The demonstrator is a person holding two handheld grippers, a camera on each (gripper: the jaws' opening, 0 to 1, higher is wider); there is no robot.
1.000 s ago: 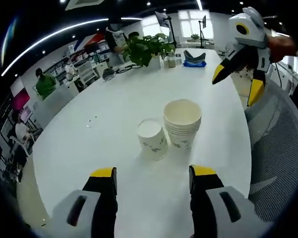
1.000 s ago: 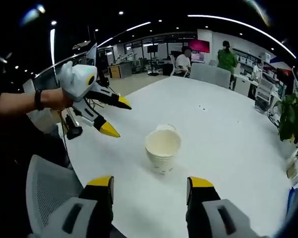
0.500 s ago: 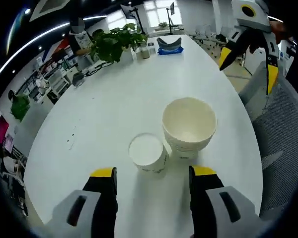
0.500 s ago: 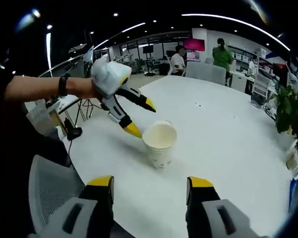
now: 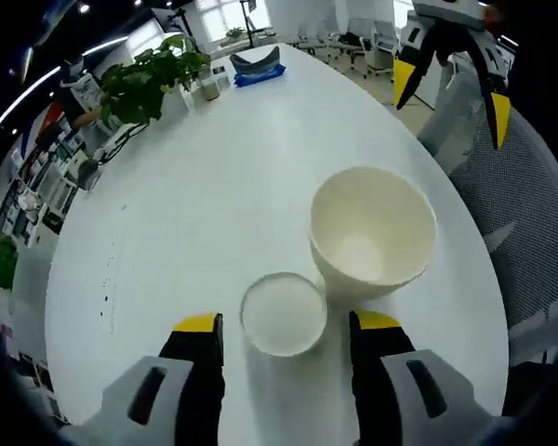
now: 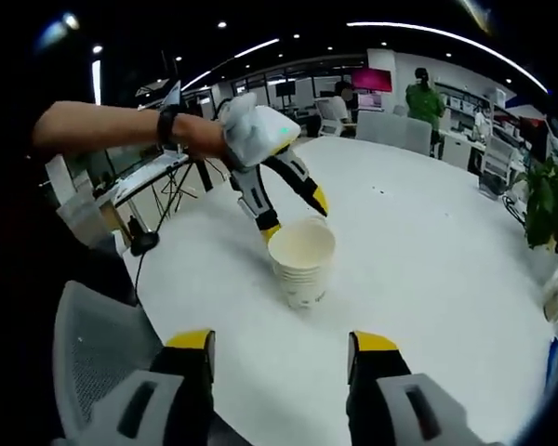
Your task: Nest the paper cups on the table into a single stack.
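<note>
On the white table [image 5: 214, 167], the left gripper [image 5: 281, 325] now sits far closer to the cups than 1 second ago. In the left gripper view its camera looks almost straight down into them, where before it saw their sides from a distance. In the right gripper view the left gripper [image 6: 293, 216] has travelled from well off to the side of the stack to a spot directly over the far cup, its yellow tips at that cup's rim.

The single paper cup [image 5: 283, 314] stands upright, mouth up, long axis vertical. It lies between the left gripper's 2 spread jaws, just ahead of their yellow tips, and the jaws do not press on it. It touches, or nearly touches, the stack of paper cups [image 5: 372, 232], which stands upright just beside it on the side of the right-hand jaw. In the right gripper view the stack [image 6: 302, 263] shows several nested rims and is mouth up, with the single cup mostly hidden behind it.

The right gripper [image 6: 279, 346] hangs back near the table edge, jaws apart and empty, well short of the stack. It also appears above a grey mesh chair [image 5: 530, 242] in the left gripper view [image 5: 449, 65], jaws splayed.
</note>
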